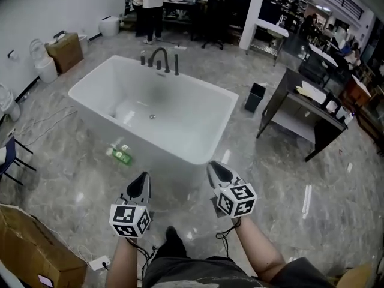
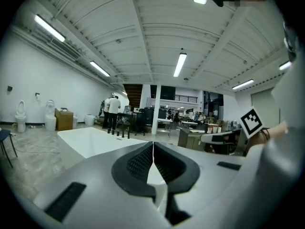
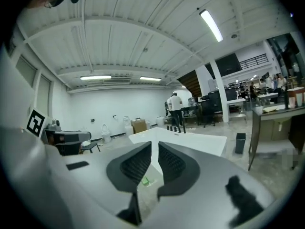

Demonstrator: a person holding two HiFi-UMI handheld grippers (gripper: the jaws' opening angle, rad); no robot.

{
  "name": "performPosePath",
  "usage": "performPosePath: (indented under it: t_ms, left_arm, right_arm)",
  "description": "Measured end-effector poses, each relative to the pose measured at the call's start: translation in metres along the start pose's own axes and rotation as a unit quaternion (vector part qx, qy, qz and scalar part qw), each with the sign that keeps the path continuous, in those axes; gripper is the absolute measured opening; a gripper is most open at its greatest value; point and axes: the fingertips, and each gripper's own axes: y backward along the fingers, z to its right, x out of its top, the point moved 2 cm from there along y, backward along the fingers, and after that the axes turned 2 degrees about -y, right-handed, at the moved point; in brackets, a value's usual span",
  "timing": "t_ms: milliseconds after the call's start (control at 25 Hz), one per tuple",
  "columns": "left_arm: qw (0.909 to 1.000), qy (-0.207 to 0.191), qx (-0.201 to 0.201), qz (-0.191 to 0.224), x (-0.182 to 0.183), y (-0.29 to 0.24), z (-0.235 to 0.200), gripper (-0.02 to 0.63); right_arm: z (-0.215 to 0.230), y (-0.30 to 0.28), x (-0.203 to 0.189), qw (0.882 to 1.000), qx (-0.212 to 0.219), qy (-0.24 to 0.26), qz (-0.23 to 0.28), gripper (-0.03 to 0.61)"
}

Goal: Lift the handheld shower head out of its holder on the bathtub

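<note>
White bathtub [image 1: 231, 108] carries the dark shower head [image 1: 176, 65] upright in its holder at the far rim, beside the faucet [image 1: 159, 57]. Both tools, left tool [image 1: 144, 176] and right tool [image 1: 215, 165], are narrow, jaws together, empty, at the near side.

Bright ceiling tubes [image 2: 180, 64], dark fisheye edges

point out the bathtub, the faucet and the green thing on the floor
bathtub [image 1: 198, 117], head view, inside wall
faucet [image 1: 159, 50], head view, top of arch
green thing [image 1: 122, 155], head view, its middle
</note>
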Motion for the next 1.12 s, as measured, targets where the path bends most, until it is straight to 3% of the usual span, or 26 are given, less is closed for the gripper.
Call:
performPosePath:
  t_ms: [200, 520, 680, 960, 1120]
  left_arm:
    - [0.9985, -0.004, -0.047, -0.029, 0.011, -0.079, -0.046, 0.015]
    - [0.9977, 0.008, -0.055, -0.04, 0.016, -0.178, -0.081, 0.015]
    - [0.9978, 0.011, -0.037, -0.053, 0.014, -0.223, -0.089, 0.015]
    - [0.996, 0.026, 0.028, -0.081, 0.008, -0.31, -0.094, 0.015]
    - [0.9934, 0.034, 0.068, -0.086, 0.008, -0.35, -0.101, 0.015]
  right_arm:
    - [0.024, -0.06, 0.024, 0.999, -0.04, -0.007, -0.012, 0.031]
    - [0.089, -0.134, 0.038, 0.997, -0.068, -0.019, -0.017, 0.032]
    - [0.126, -0.184, 0.039, 0.998, -0.042, -0.015, -0.033, 0.032]
    - [0.2, -0.272, 0.049, 0.998, 0.023, -0.004, -0.066, 0.038]
    - [0.235, -0.318, 0.05, 0.994, 0.063, -0.02, -0.09, 0.135]
